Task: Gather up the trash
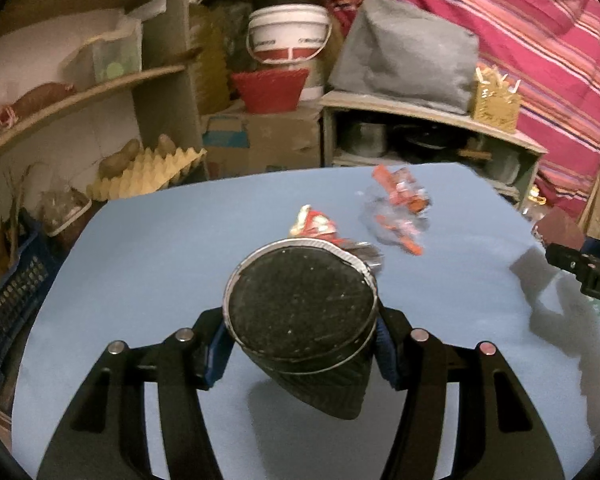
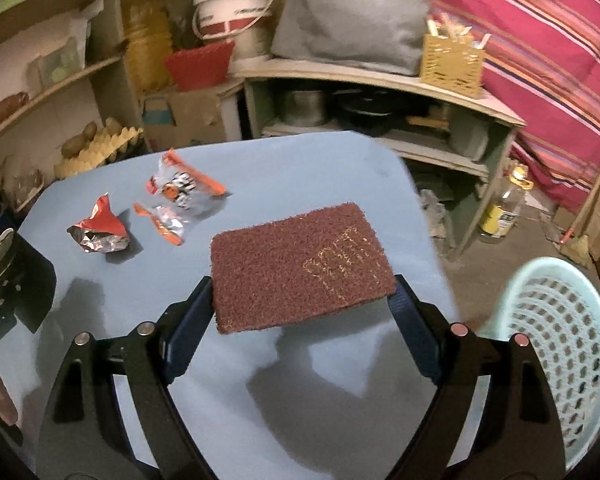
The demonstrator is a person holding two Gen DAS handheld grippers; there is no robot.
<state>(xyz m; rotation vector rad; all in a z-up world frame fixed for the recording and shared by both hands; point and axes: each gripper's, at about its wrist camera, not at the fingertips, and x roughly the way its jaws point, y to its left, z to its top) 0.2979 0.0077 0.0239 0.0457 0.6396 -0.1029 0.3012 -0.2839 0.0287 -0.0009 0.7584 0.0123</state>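
My left gripper (image 1: pixel 302 340) is shut on a black round can with a silver rim (image 1: pixel 300 308), held tilted above the blue table (image 1: pixel 140 264). My right gripper (image 2: pixel 300 312) is shut on a flat maroon scouring pad (image 2: pixel 300 264), held above the table. A crumpled red foil wrapper (image 2: pixel 100 230) and a clear wrapper with orange edges (image 2: pixel 180 196) lie on the table at the far left of the right wrist view. Both also show in the left wrist view, the red foil wrapper (image 1: pixel 314 226) just beyond the can and the clear wrapper (image 1: pixel 400 208) further right.
A light green perforated basket (image 2: pixel 560 340) stands on the floor right of the table. Shelves with pots (image 2: pixel 380 108), a grey bag (image 2: pixel 352 16), a white bucket (image 1: pixel 288 32) and an egg tray (image 1: pixel 148 168) crowd the back. A bottle (image 2: pixel 504 208) stands on the floor.
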